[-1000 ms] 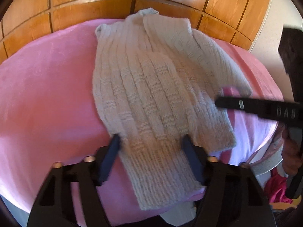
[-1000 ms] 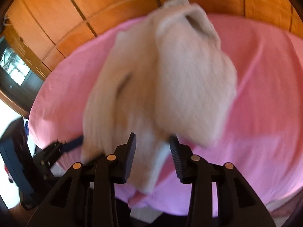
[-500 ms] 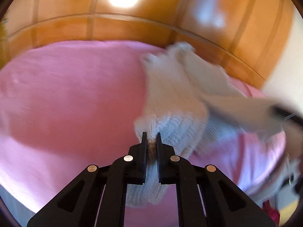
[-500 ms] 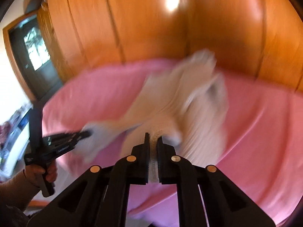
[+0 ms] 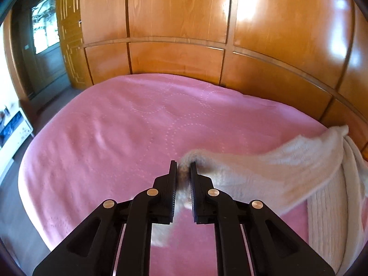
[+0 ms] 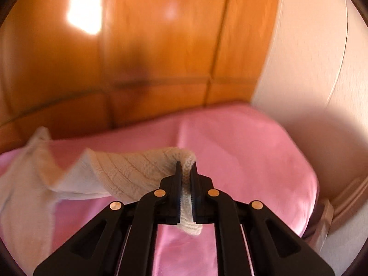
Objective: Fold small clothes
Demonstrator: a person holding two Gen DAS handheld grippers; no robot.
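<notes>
Over pink bedspread (image 5: 119,133) I've both black grippers, left (image 5: 183,172) & right (image 6: 186,172), clamped on cream ribbed-knit sweater (image 6: 138,172), lifted to spread it.

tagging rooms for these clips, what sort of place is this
Most likely a bedroom. A wide bed under a pink bedspread fills the view, glossy wooden wardrobe panels rise straight behind it, and a dark door opens at the left. A cream knitted sweater is being handled over the bed.
</notes>
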